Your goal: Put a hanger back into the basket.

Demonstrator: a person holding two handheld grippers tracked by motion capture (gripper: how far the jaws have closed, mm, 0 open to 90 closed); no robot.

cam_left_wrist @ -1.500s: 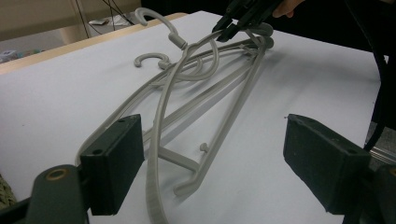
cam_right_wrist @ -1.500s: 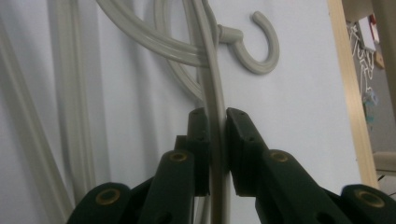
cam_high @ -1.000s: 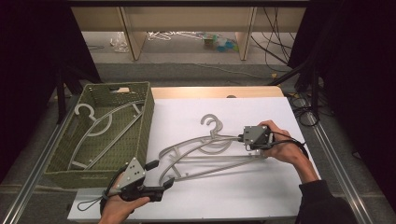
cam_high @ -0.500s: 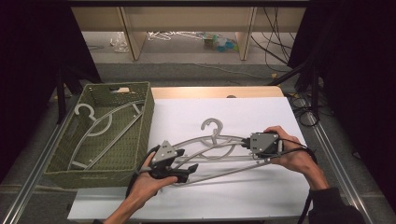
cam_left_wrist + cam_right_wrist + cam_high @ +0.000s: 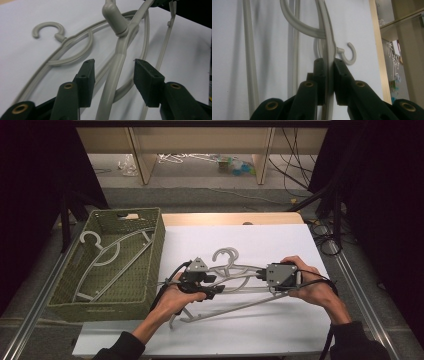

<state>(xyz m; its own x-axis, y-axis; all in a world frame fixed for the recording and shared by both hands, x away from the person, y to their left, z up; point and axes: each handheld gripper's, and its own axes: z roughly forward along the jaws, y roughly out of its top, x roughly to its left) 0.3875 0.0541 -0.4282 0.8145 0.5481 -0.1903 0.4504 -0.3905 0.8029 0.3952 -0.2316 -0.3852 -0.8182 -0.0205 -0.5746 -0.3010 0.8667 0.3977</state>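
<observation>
1. Both forearms come in from the near edge of the table, in dark sleeves, angled inward
2. The left hand (image 5: 172, 300) holds the left gripper (image 5: 212, 290) near the middle of the table, pointing toward the person's right
3. In the left gripper view its jaws stand wide apart
4. The right hand (image 5: 312, 290) holds the right gripper (image 5: 260, 275), pointing toward the left one
5. In the right gripper view its jaws are pressed nearly together, clamped on a thin grey bar (image 5: 329, 67)
</observation>
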